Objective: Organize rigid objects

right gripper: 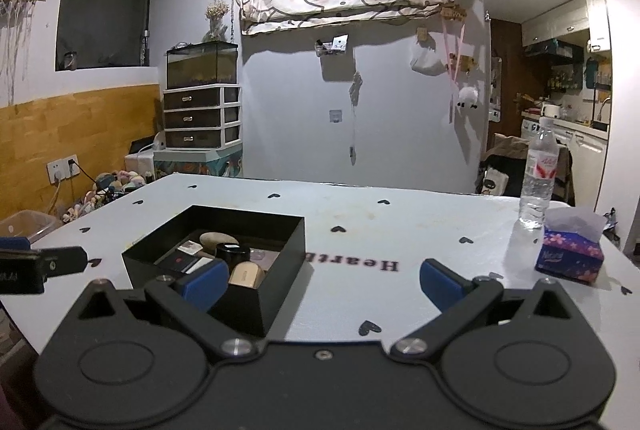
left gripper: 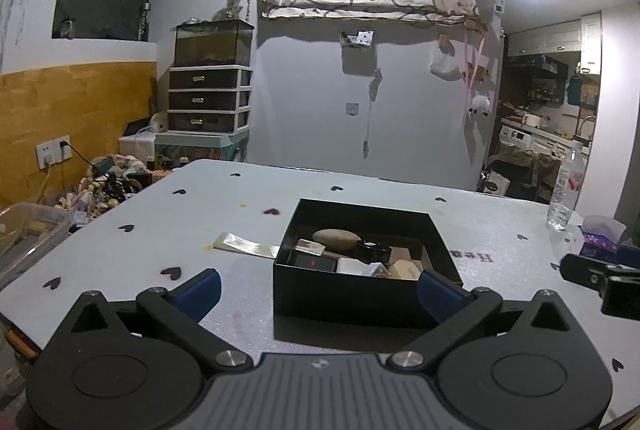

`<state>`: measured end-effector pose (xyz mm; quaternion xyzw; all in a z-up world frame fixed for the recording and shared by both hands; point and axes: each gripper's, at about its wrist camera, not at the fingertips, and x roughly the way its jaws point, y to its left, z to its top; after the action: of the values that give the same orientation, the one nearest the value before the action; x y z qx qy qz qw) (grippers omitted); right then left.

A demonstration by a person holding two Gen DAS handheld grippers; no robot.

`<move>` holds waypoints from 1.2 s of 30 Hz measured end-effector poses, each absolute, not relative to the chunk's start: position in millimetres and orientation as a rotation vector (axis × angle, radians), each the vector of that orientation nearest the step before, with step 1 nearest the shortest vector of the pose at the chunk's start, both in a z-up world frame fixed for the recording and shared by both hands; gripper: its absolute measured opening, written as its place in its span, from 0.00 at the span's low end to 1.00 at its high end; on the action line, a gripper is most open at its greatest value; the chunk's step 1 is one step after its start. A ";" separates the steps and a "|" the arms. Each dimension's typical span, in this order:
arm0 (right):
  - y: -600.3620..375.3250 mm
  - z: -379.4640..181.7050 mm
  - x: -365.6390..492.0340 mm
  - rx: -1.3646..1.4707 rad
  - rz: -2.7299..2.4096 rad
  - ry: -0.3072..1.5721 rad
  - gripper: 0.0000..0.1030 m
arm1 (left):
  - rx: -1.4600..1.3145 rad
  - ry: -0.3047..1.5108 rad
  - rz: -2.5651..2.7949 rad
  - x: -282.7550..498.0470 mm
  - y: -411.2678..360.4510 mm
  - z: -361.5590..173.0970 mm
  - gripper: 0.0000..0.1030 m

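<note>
A black open box sits on the white table. It holds several small rigid objects: a tan stone, a black round jar, a white block and dark flat cases. The box also shows at the left of the right wrist view. My left gripper is open and empty, just in front of the box's near wall. My right gripper is open and empty, its left finger over the box's near right corner. A shiny flat strip lies on the table left of the box.
A water bottle and a purple tissue pack stand at the table's far right. Drawers with a tank stand by the back wall. A clear bin and toys lie on the floor at left.
</note>
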<state>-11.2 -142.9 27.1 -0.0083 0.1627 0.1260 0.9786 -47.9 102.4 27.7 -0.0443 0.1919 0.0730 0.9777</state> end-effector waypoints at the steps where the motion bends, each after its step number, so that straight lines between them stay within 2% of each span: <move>1: -143.8 27.1 -11.5 -0.015 0.253 0.329 1.00 | -0.087 0.385 0.149 -48.1 101.4 28.0 1.00; 36: -151.5 22.5 -13.7 0.009 0.223 0.348 1.00 | -0.060 0.397 0.144 -47.7 92.6 26.1 1.00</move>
<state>-13.7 -151.5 22.5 0.0045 0.1728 0.1109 0.9787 -47.7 92.6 26.1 -0.0298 0.1970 0.0713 0.9774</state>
